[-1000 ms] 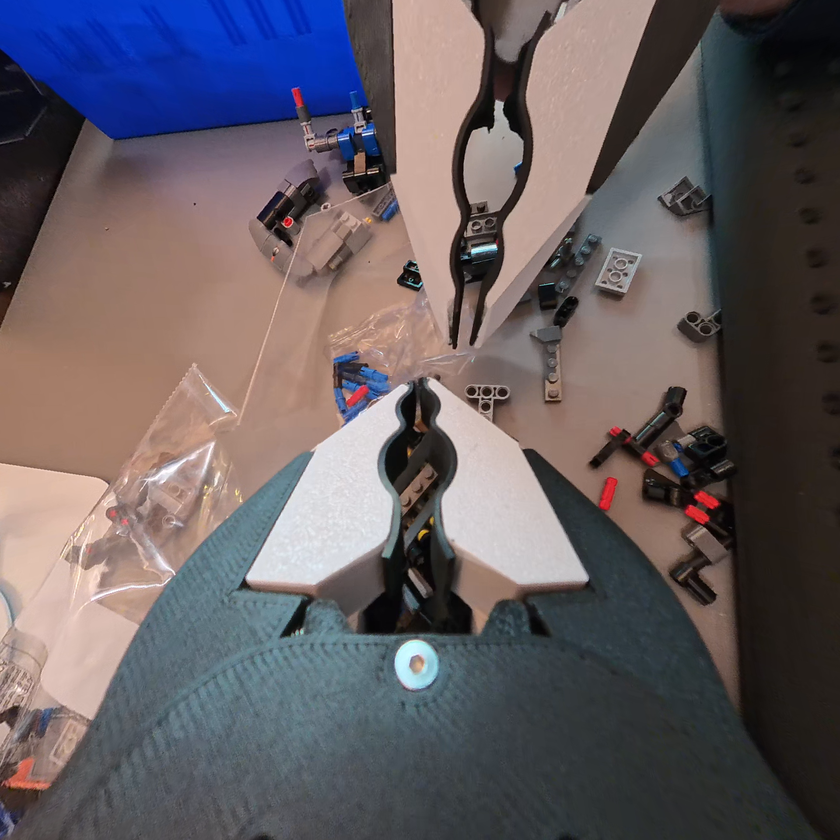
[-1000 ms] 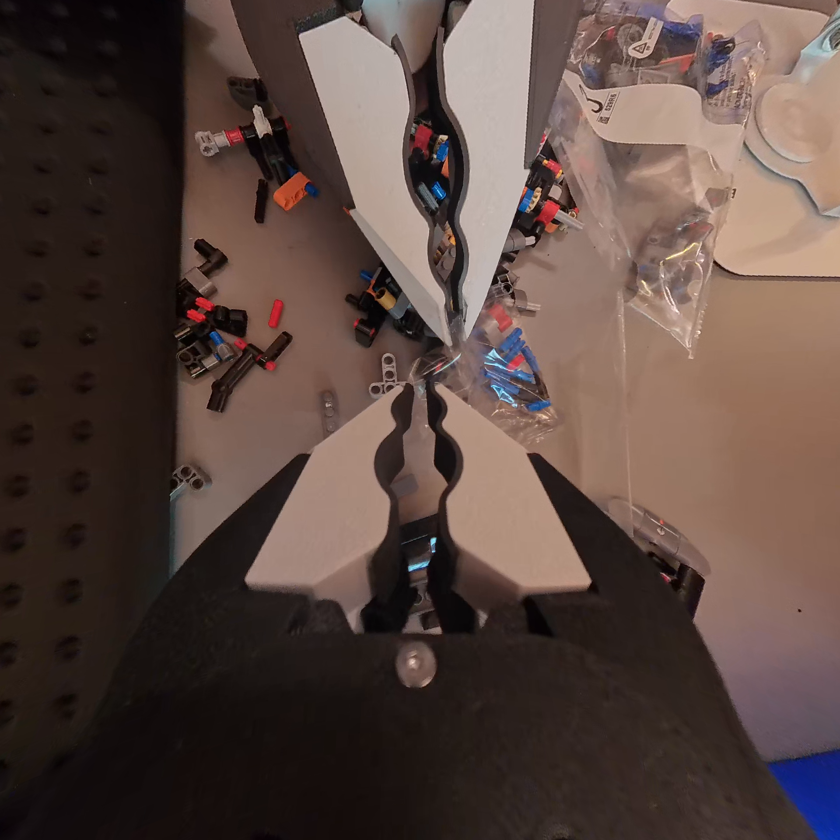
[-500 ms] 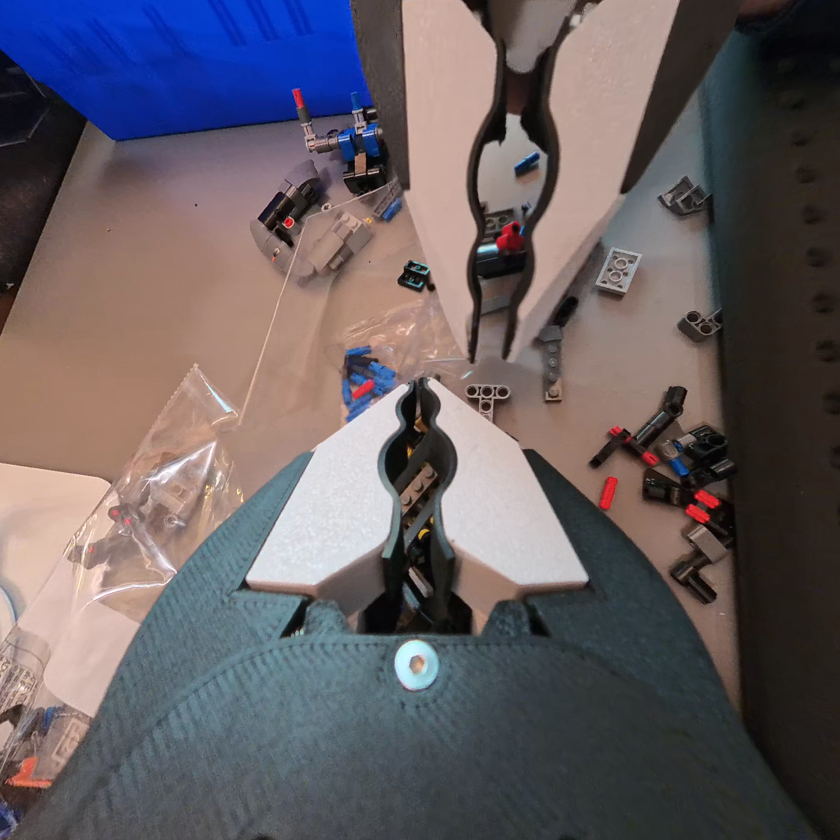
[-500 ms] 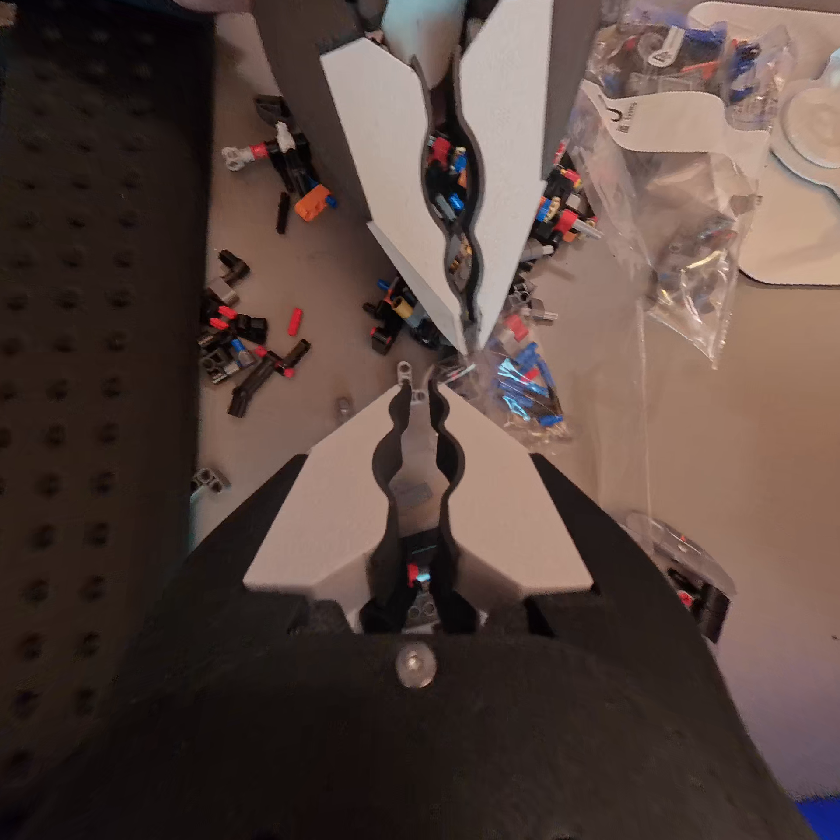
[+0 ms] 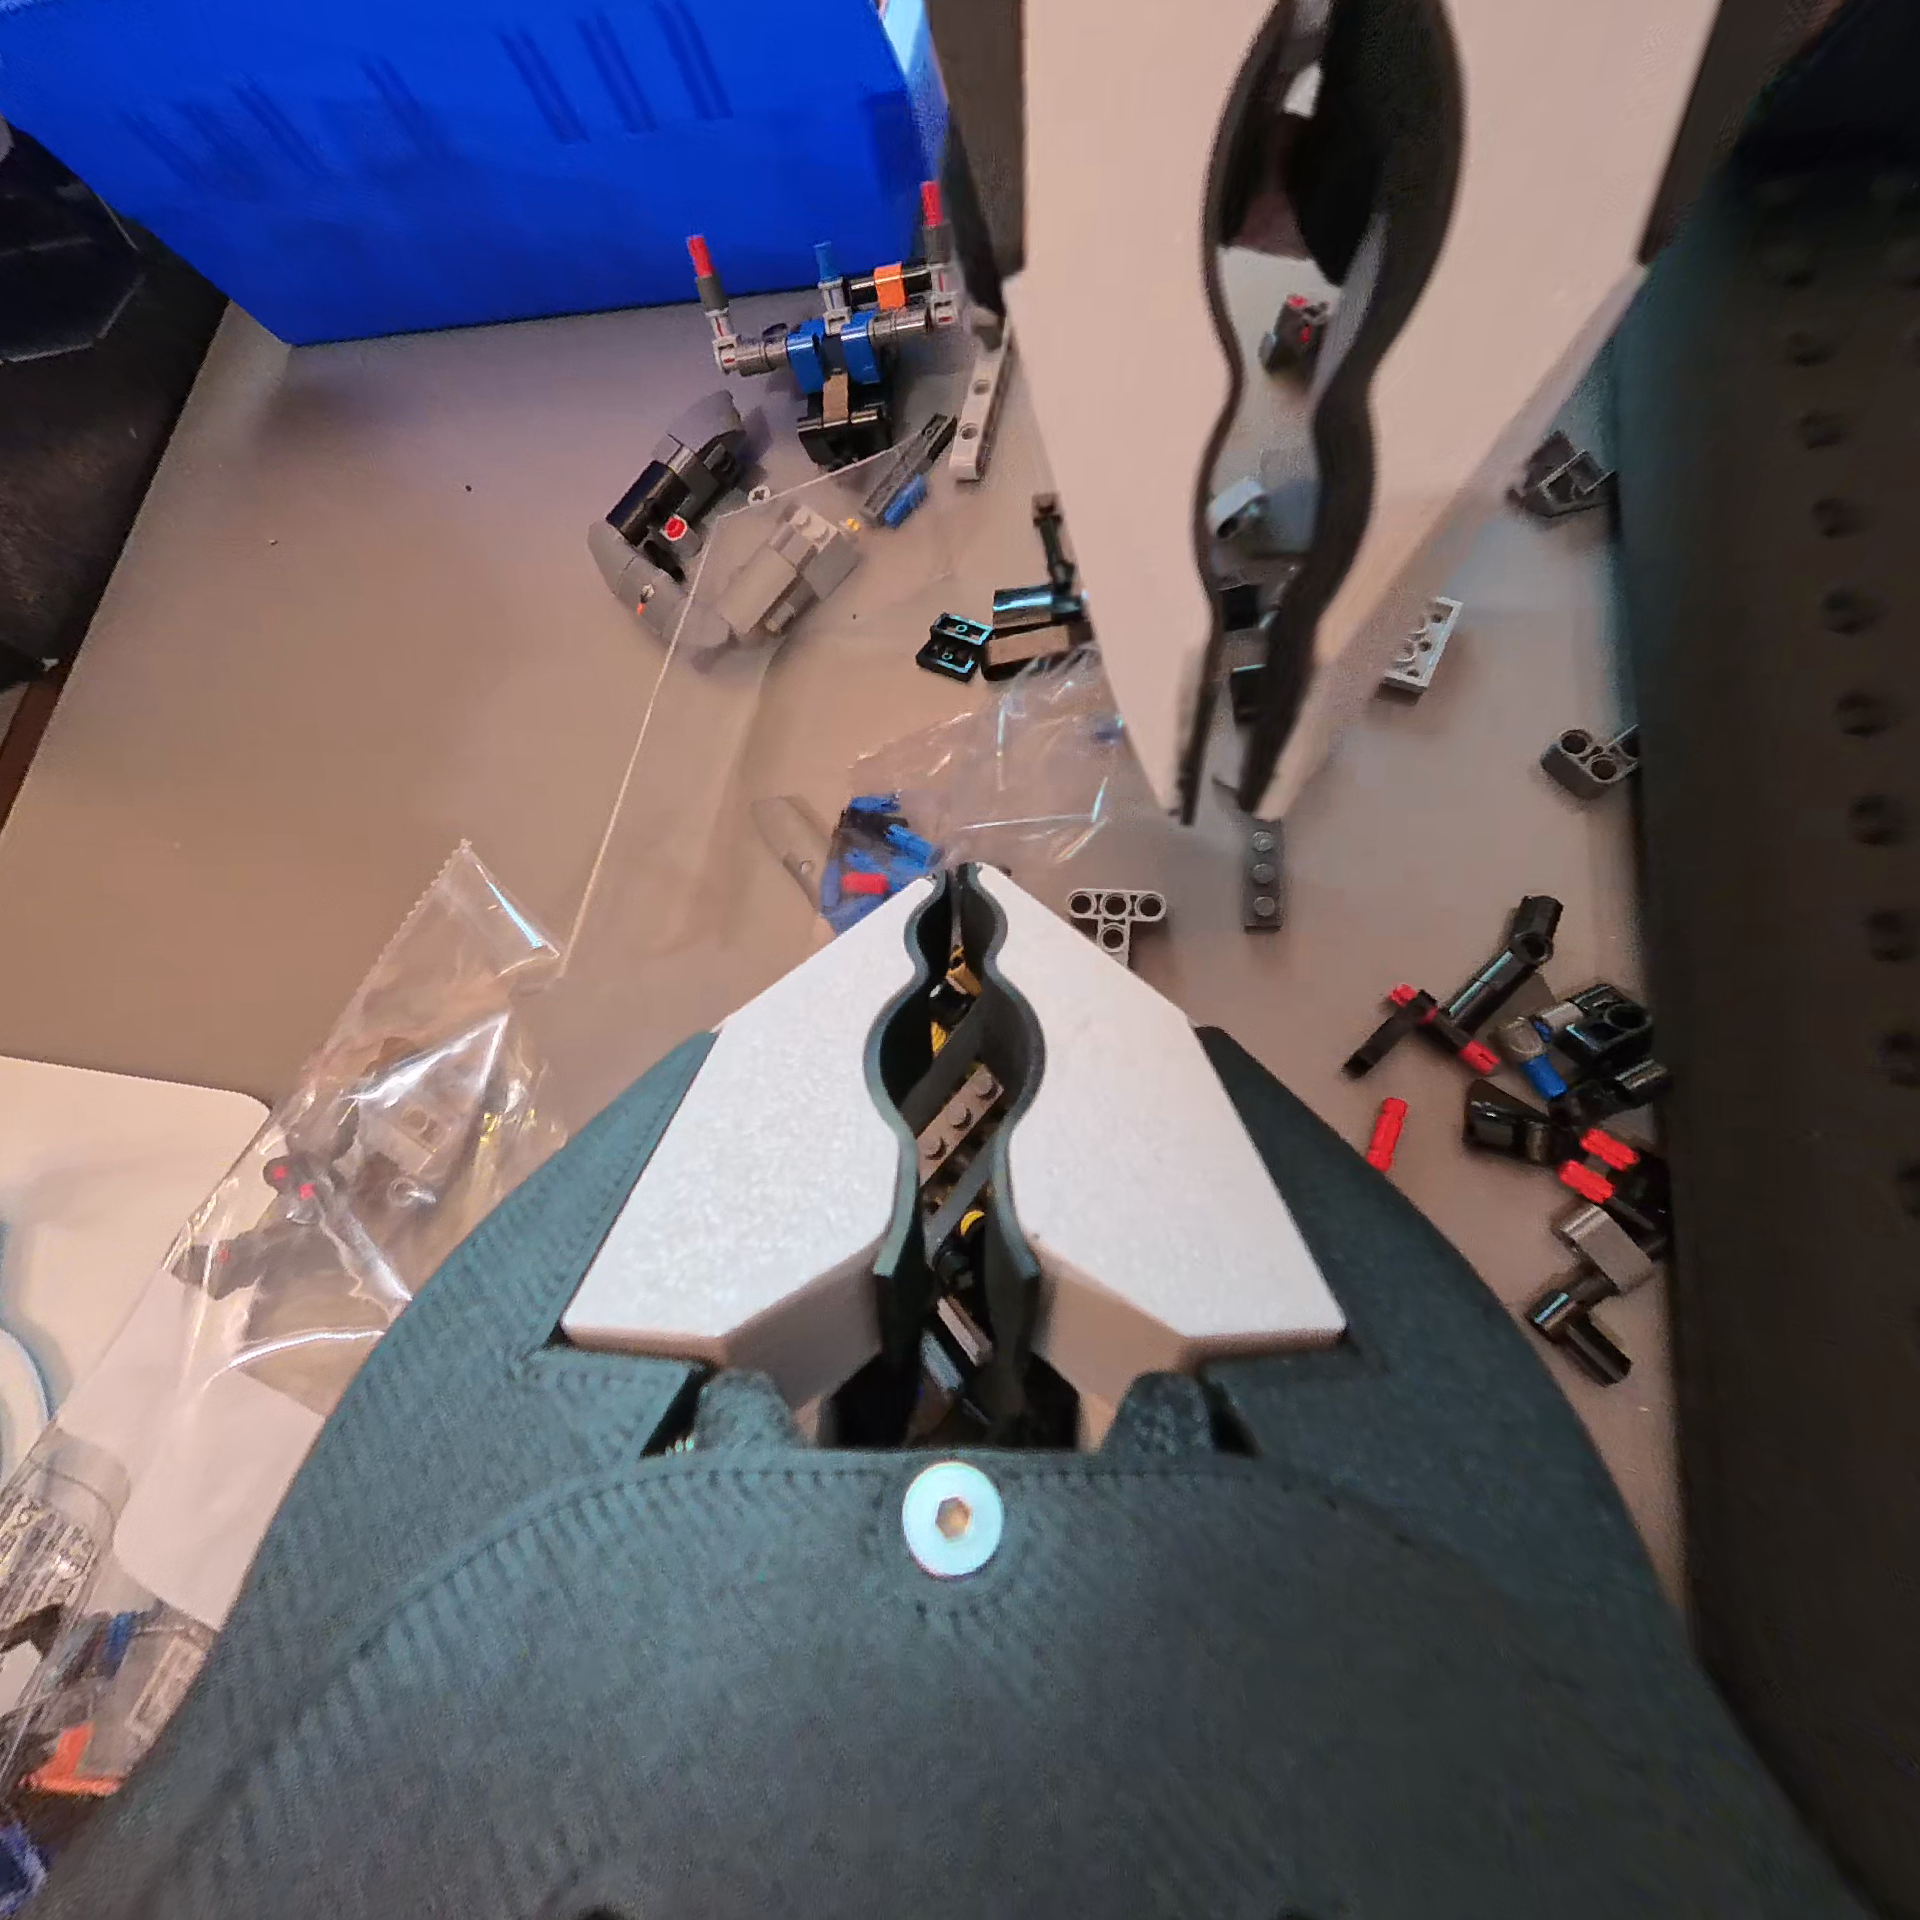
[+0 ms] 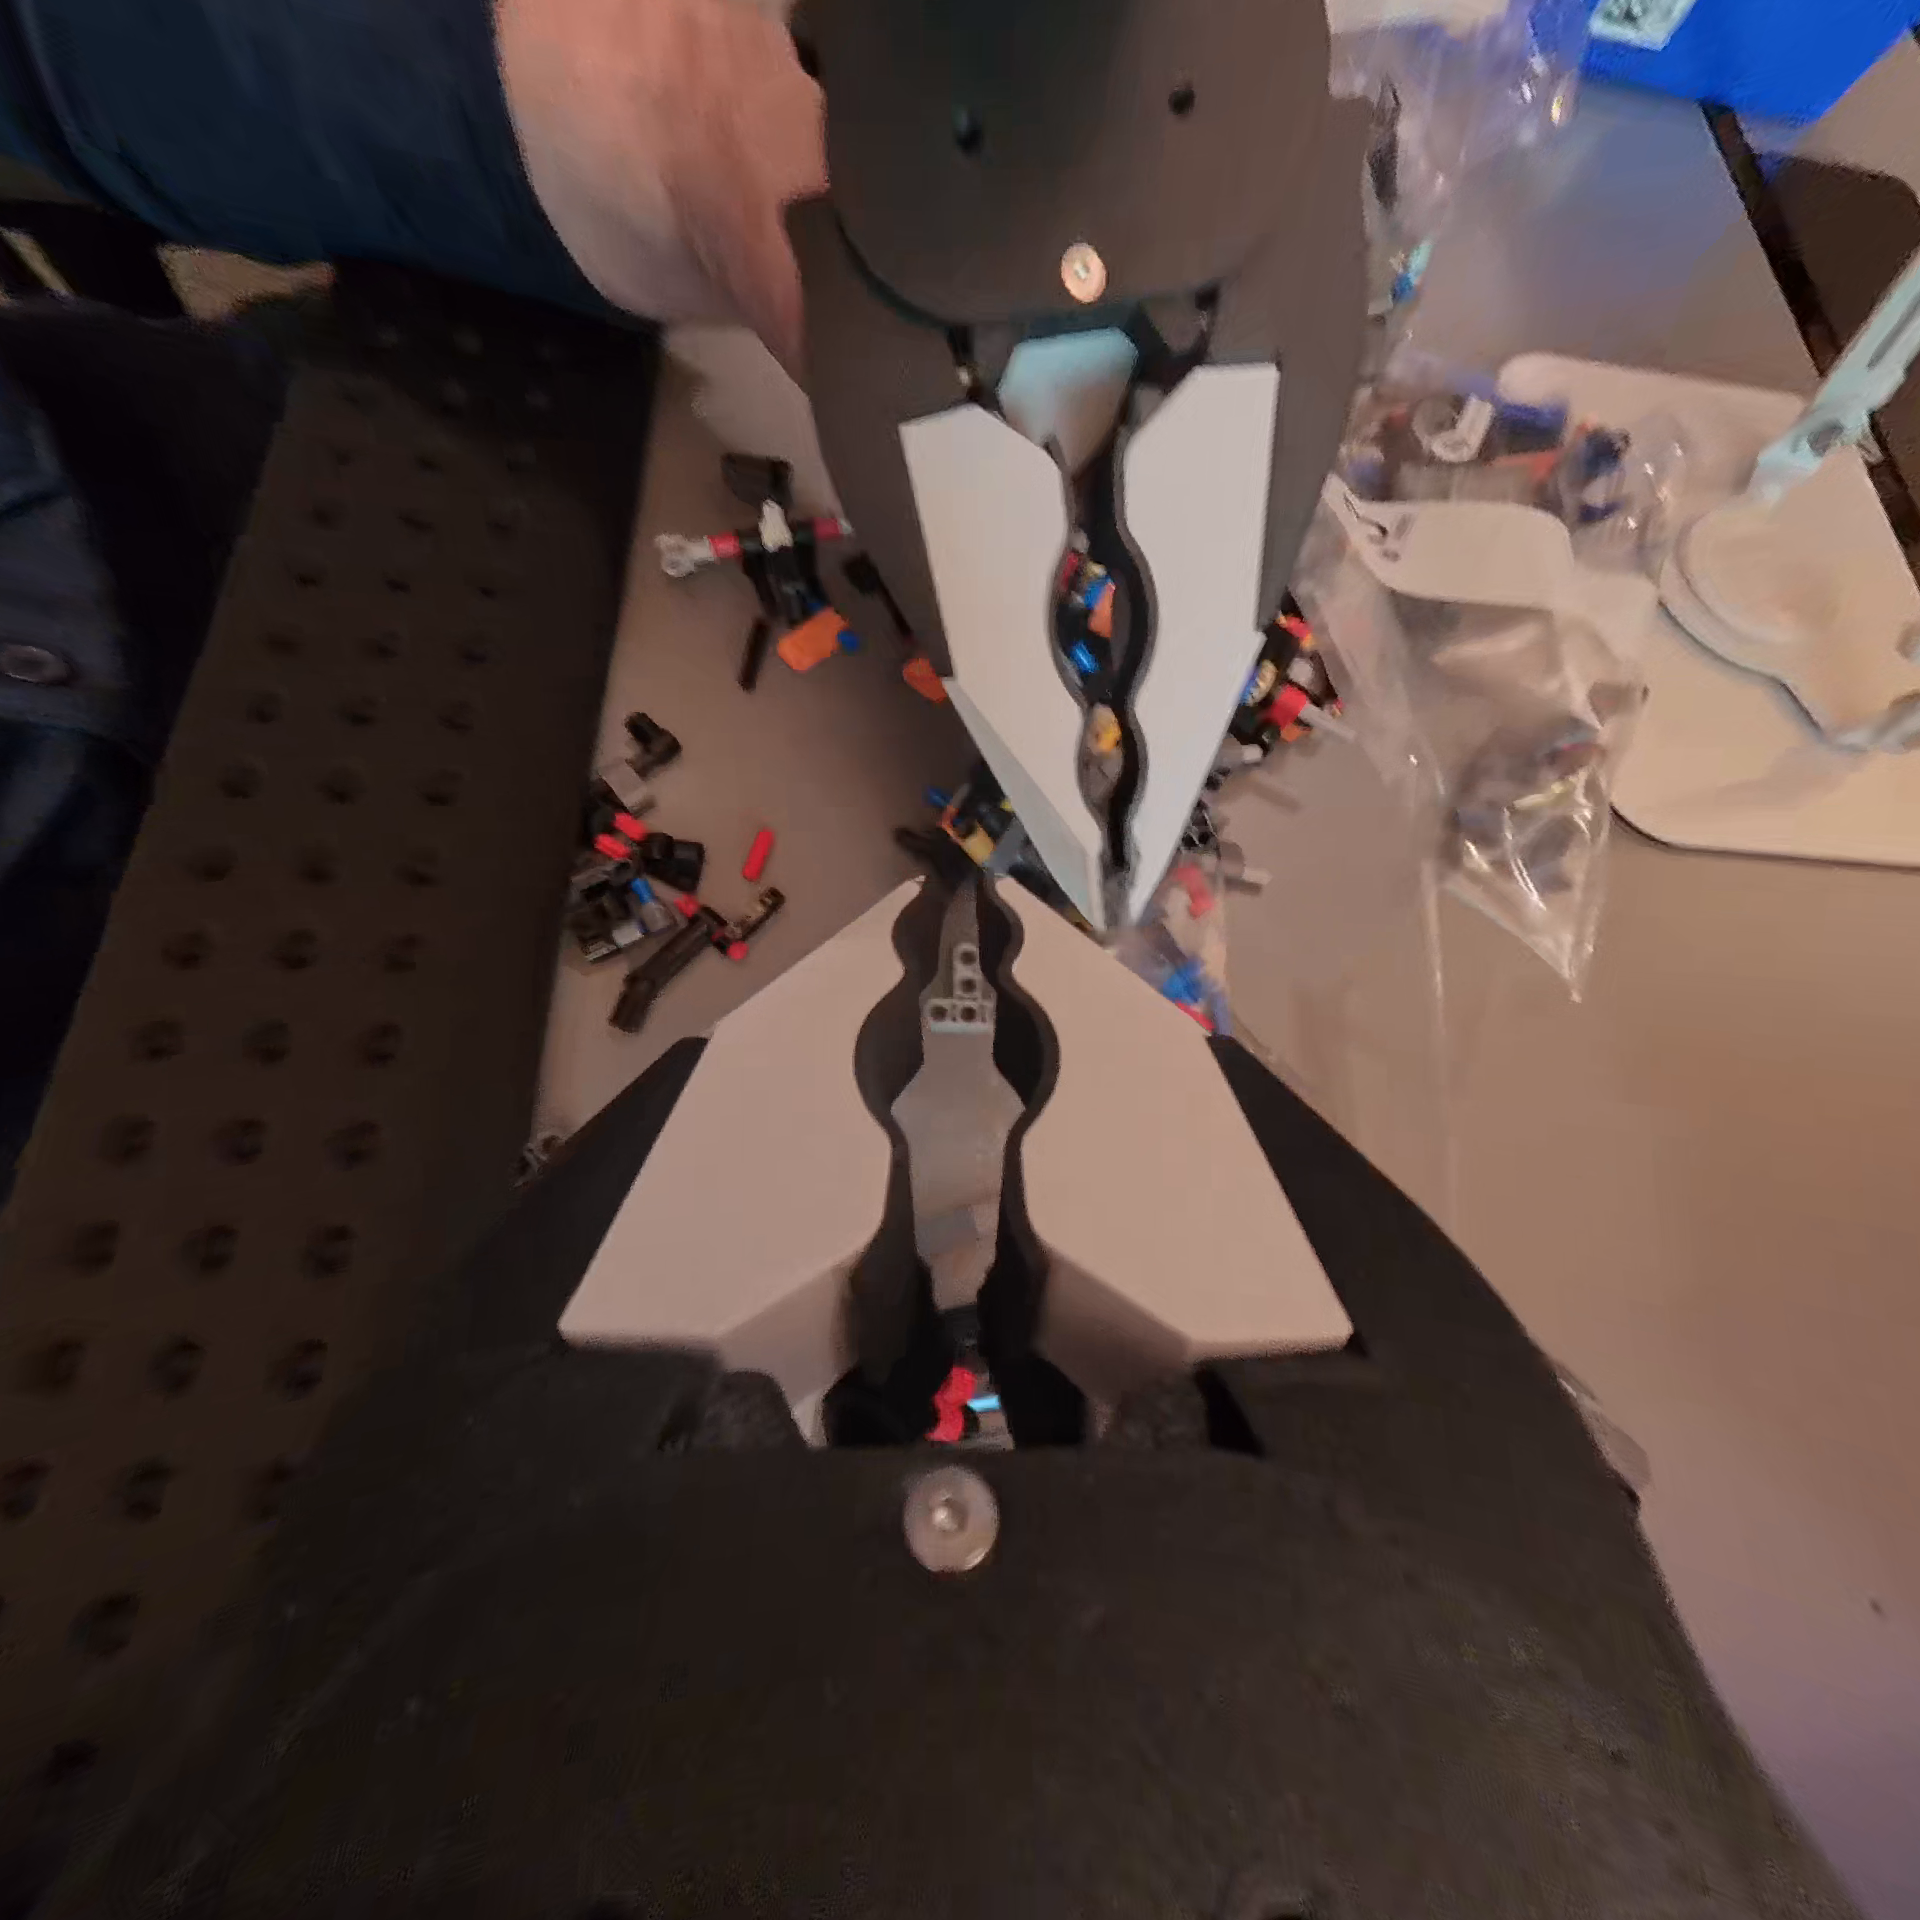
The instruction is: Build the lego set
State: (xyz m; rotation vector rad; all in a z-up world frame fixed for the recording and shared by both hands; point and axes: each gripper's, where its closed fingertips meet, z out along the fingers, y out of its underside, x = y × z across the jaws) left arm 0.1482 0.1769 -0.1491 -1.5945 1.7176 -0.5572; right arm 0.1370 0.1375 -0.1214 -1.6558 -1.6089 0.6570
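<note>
Lego pieces lie loose over most of the grey desk [image 5: 312, 623], so by my reading the build is in its early-to-middle stretch. Nearest, the left tongs [image 5: 961, 883] have their tips pressed together; dark and grey parts show through the gap behind them, but whether anything is gripped I cannot tell. Just beyond sits a clear bag of blue pins [image 5: 935, 810], and beside it a grey T-shaped beam [image 5: 1115, 912] and a dark three-stud plate [image 5: 1262, 871]. The right tongs [image 5: 1221, 805] hang tip-down just above that plate, slightly parted and empty as far as I can see. To the right, black and red connectors [image 5: 1538, 1091] lie scattered against a dark pegged board [image 5: 1787, 935]. Farther off stand two finished bits: a grey-black sub-assembly [image 5: 717, 540] and a blue-black one [image 5: 842, 353] with upright rods, before a blue bin [image 5: 468, 156]. Unopened bags [image 5: 343, 1164] at the left suggest much remains.
</note>
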